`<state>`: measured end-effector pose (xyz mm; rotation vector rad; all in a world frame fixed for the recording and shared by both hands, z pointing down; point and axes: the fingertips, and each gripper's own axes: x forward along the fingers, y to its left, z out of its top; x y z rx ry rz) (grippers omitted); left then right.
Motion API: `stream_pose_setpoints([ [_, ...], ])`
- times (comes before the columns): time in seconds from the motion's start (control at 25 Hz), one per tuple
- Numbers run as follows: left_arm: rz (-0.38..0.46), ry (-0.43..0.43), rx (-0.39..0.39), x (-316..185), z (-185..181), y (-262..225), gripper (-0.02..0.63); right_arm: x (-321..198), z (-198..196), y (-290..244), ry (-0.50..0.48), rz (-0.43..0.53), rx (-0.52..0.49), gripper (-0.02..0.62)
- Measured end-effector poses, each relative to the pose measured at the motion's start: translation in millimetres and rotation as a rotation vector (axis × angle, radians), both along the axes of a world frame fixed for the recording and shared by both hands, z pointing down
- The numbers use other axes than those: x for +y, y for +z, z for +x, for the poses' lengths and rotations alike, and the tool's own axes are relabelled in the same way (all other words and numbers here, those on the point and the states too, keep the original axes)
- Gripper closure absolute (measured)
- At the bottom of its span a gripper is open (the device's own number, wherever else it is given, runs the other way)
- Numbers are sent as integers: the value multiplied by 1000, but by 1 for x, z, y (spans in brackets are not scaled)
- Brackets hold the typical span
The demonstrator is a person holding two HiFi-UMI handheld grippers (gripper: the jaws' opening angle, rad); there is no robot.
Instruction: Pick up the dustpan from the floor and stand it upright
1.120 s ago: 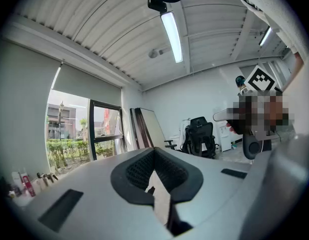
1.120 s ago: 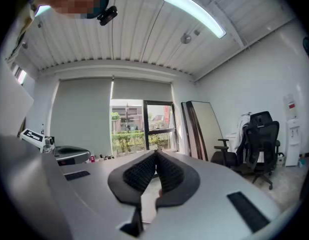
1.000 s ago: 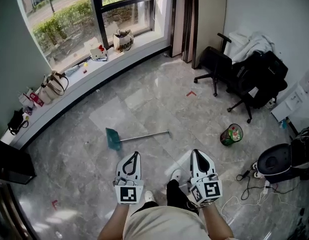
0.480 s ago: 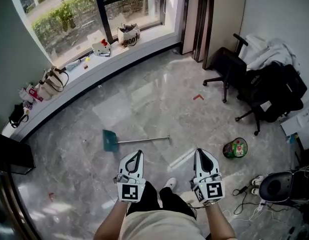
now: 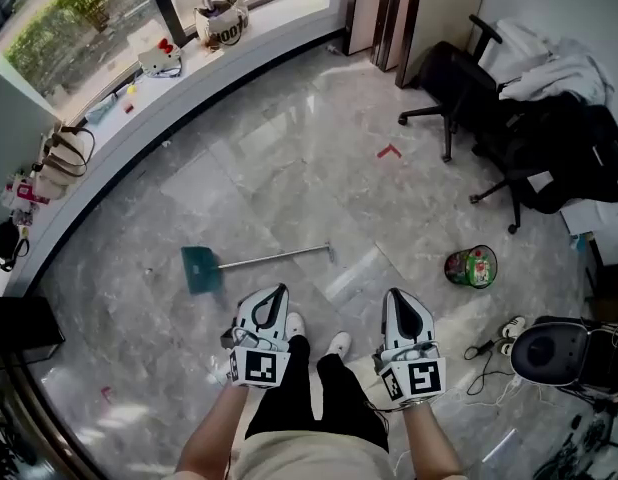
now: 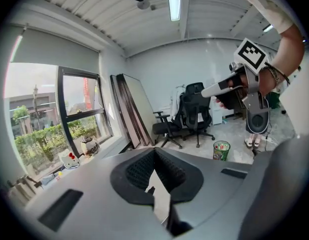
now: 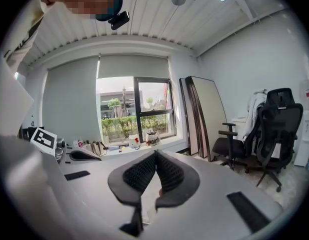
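Dustpan: teal long-handled dustpan [image 5: 200, 268] flat on grey marble floor [image 5: 289, 168], far left.
Grippers: yr left gripper [image 5: 278, 292], right gripper [image 5: 393, 297] pressed together, empty.

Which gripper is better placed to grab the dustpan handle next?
Left, probably. In the head view the left gripper sits just short of the dustpan handle's middle; the right gripper is off past the handle's end. Both grippers are shut and must open first.
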<state>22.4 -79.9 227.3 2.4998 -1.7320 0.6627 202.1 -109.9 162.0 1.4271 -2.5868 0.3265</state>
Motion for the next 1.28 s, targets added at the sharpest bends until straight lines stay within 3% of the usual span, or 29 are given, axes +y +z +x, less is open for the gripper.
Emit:
stream_pose_setpoints([
  [0.24, -158, 164, -66, -56, 16, 110, 595, -41, -11, 85, 12, -81, -9, 577],
  [0.44, -262, 234, -145, -93, 29, 225, 595, -63, -6, 169, 26, -120, -2, 577],
  [0.68, -421, 334, -193, -104, 54, 399, 595, -72, 10, 298, -21, -135, 34, 577],
  [0.96, -540, 479, -280, -118, 70, 585, 595, -93, 32, 465, 19, -127, -9, 577],
  [1.12, -624, 547, -337, -130, 68, 682, 595, -112, 20, 559, 22, -156, -56, 577],
  [1.28, -706, 638, -387, -135, 66, 770, 594, -128, 14, 637, 17, -119, -54, 577],
])
